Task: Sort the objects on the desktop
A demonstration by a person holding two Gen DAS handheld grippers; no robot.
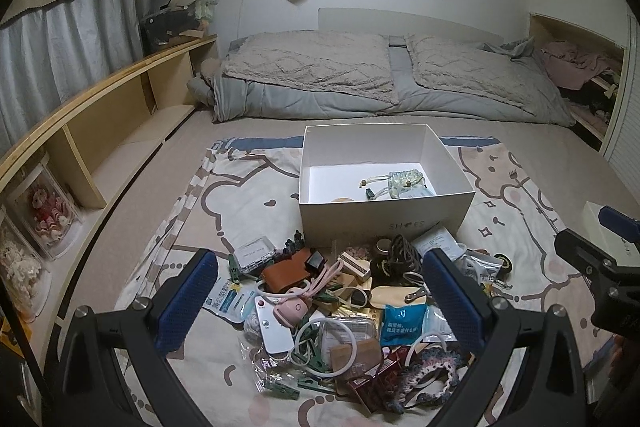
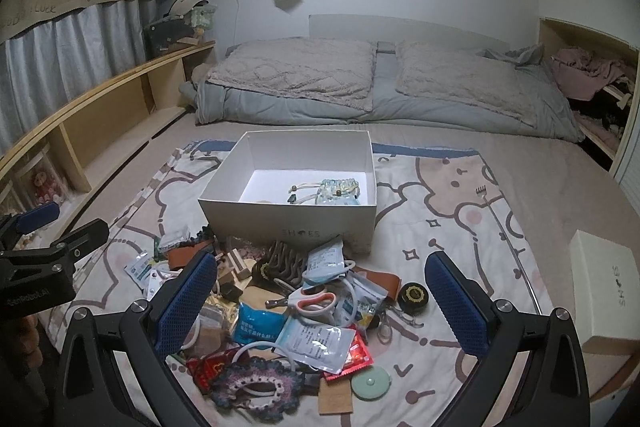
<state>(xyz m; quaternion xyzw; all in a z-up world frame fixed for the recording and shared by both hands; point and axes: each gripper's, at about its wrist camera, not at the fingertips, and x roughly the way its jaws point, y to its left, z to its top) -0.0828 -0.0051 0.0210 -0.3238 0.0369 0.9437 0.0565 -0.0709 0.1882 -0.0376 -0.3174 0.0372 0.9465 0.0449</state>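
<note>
- My left gripper (image 1: 320,299) hangs above the heap of small objects (image 1: 344,307), its blue fingers (image 1: 188,303) spread wide and holding nothing.
- My right gripper (image 2: 322,301) hangs over the same heap from the other side, fingers likewise released and empty.
- The white shoe box (image 1: 384,183) stands open on the printed blanket (image 1: 248,191), just behind the heap, its front wall touching the nearest clutter.
- Inside the box lies a pale drawstring pouch (image 1: 402,179) with beaded cords, toward the right of the floor; a small dark clip (image 1: 369,193) lies beside the pouch, and a rounded tan thing shows at the front wall, too hidden to name.
- In front of the box, in the heap: scissors with orange-lined handles (image 2: 316,301), a blue sachet (image 2: 256,325), a crocheted scrunchie (image 2: 256,385), a round black tin (image 2: 414,294) and a mint tape measure (image 2: 371,383).
- The box lid (image 2: 604,287) lies well to the right of the box.
</note>
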